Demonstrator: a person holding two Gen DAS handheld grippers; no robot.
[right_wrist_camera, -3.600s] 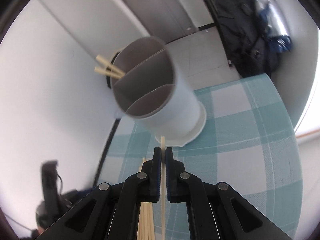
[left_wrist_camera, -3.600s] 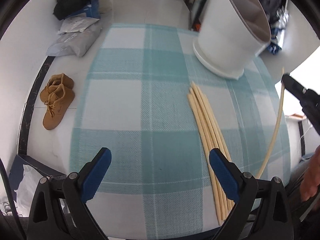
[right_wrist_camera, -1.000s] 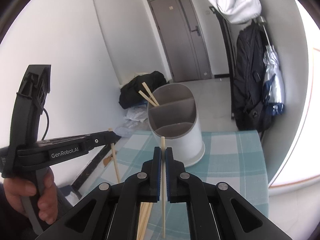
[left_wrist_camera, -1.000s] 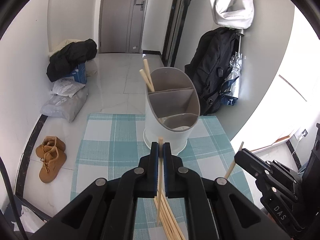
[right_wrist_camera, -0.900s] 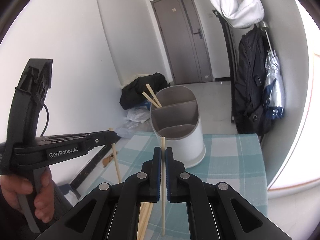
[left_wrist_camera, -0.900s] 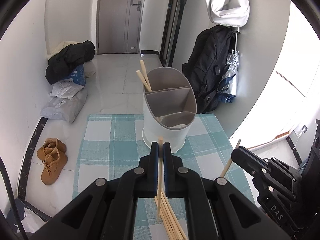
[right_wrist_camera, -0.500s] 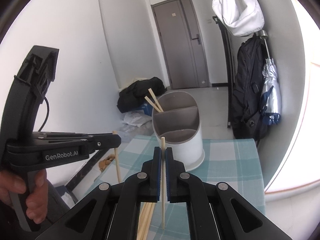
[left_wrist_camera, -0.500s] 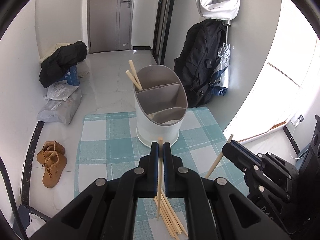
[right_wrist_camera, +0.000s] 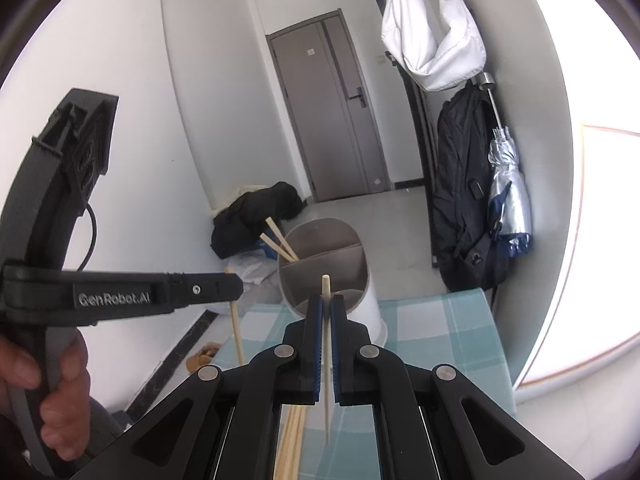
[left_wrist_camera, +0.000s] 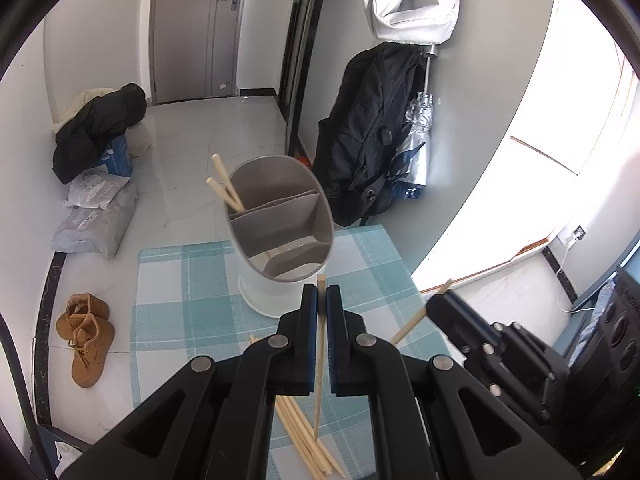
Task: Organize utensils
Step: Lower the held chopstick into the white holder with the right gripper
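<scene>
**Both tongs raised, one chopstick in each**

Since the first frame you've lifted both tongs well above the desk, and the left one has gone from wide open to pinched. Your left tongs are closed on a chopstick that hangs point down. Your right tongs clamp another chopstick the same way. Below, loose chopsticks lie on the checked desk. Beyond them stands the divided holder, two chopsticks in its far compartment.

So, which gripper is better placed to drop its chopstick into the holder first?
Probably left gripper: its chopstick hangs nearer the utensil holder; the right gripper looks farther back.
</scene>
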